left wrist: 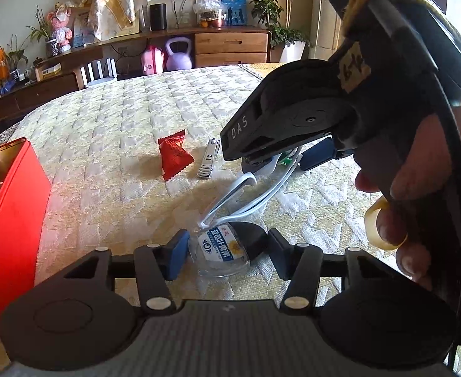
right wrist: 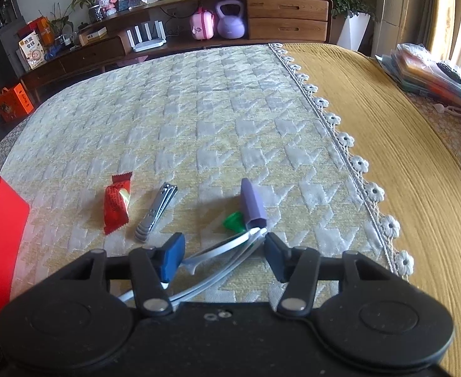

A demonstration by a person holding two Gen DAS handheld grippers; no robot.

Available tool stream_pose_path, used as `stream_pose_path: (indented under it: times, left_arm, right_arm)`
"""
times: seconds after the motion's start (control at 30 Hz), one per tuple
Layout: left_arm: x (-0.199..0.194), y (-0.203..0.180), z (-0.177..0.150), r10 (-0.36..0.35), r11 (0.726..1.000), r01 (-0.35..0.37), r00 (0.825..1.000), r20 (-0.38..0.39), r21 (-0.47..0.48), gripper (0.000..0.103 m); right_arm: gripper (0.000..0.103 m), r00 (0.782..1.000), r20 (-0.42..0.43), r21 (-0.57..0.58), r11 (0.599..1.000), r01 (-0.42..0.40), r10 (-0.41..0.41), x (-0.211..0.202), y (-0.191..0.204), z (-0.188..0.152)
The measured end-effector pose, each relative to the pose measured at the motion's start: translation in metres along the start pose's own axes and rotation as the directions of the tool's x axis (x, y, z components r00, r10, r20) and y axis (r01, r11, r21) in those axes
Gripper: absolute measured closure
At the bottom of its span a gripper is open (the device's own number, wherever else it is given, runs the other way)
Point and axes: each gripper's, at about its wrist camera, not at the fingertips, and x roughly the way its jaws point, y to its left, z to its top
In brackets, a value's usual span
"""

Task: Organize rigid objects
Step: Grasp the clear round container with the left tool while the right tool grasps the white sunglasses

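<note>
We have both grippers low over the quilted cloth (right wrist: 218,119), and each stands with its jaws spread, grasping nothing. Our left gripper (left wrist: 227,256) brackets a small clear bottle (left wrist: 222,251) with a blue-and-white label, lying on its side between the blue pads without either pad visibly pressing it; we judge it is lined up this way so the pads can close across the bottle's short width. Our right gripper (right wrist: 224,254) straddles the thin arms of the white glasses (right wrist: 218,251), which lie folded on the cloth with one end reaching the bottle. The red tin (left wrist: 7,220) waits open at the left edge, most likely as the place things go. Still loose on the cloth are the red candy packet (right wrist: 116,205), the nail clipper (right wrist: 155,212), the lilac cap-like piece (right wrist: 252,202) and a green scrap (right wrist: 233,220) just beside it.
</note>
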Motion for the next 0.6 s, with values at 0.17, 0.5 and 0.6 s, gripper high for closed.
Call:
stream_pose_path:
  times: [0.17,0.5,0.6]
  left_arm:
    - [-0.009,0.007,-0.007,-0.024,1.0,0.024,1.0,-0.008,0.002,0.049]
    - [-0.04,0.025,-0.028,-0.051,0.998,0.05,0.998,-0.037,-0.029,0.049]
    - [-0.046,0.032,-0.032,-0.051,0.998,0.049,0.998,-0.044,-0.047,0.049]
  right_arm:
    - [0.075,0.999,0.01,0.051,0.998,-0.042,0.042,-0.009,-0.019,-0.001]
    - [0.083,0.995,-0.007,0.051,0.993,-0.103,0.103,-0.027,-0.036,-0.017]
    - [0.076,0.992,-0.005,0.024,0.992,-0.126,0.126,-0.034,-0.036,-0.018]
